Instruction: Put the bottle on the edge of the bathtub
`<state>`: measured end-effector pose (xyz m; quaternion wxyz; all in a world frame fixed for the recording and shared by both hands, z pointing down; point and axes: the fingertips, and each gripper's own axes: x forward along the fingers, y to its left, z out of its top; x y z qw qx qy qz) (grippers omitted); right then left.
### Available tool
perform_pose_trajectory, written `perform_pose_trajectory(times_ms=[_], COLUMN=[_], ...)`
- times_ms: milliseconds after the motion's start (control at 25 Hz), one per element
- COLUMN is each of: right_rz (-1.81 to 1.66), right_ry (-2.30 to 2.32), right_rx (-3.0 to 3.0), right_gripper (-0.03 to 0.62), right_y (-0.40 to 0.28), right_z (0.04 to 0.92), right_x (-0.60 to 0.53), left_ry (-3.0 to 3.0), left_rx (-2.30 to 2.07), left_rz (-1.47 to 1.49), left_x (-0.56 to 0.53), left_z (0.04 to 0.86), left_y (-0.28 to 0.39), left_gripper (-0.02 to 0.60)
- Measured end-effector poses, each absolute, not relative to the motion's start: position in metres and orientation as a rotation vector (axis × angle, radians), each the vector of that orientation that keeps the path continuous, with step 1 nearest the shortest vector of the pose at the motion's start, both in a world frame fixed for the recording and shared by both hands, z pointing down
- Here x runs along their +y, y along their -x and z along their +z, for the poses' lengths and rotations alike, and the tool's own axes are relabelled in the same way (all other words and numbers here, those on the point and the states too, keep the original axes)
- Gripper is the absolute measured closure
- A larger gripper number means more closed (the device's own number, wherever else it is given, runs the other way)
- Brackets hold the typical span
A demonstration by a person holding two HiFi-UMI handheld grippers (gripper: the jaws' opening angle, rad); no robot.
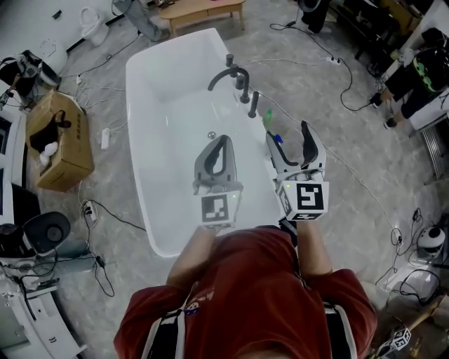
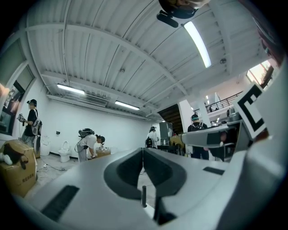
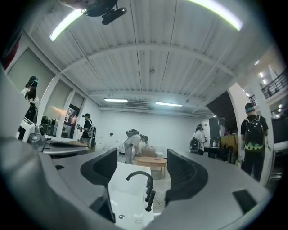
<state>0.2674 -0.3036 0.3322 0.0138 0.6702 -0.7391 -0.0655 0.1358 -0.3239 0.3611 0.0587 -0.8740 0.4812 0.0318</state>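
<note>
A small green bottle (image 1: 269, 119) with a blue part shows just off the right rim of the white bathtub (image 1: 151, 105), near the dark faucet (image 1: 235, 77). Whether it stands on the rim or on the floor beside it I cannot tell. My right gripper (image 1: 287, 134) is held open right over and in front of it, with one finger covering part of it. The right gripper view shows the gripper (image 3: 141, 166) with nothing between its jaws, only the tub (image 3: 128, 188) and faucet (image 3: 145, 186) beyond. My left gripper (image 1: 224, 142) hangs shut and empty over the tub, pointing up into the room (image 2: 143, 155).
A cardboard box (image 1: 59, 140) stands left of the tub, with a toilet (image 1: 91, 24) and a wooden table (image 1: 203, 10) beyond it. Cables trail over the floor on both sides. A person (image 1: 421, 77) stands at the far right, and equipment (image 1: 38, 235) sits at the near left.
</note>
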Motion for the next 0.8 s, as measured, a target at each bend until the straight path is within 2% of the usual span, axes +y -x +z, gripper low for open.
perform_pose_trajectory(times_ms=[800], right_rz=[-0.143], right_ry=[-2.033], right_rx=[-2.327], right_gripper=[0.261], right_y=[-0.256], right_z=[0.335], right_x=[-0.260], left_ry=[2.674], left_rx=[1.408], left_rz=[0.095], left_x=[-0.284], left_z=[0.341], left_y=[-0.144], left_gripper=[0.566])
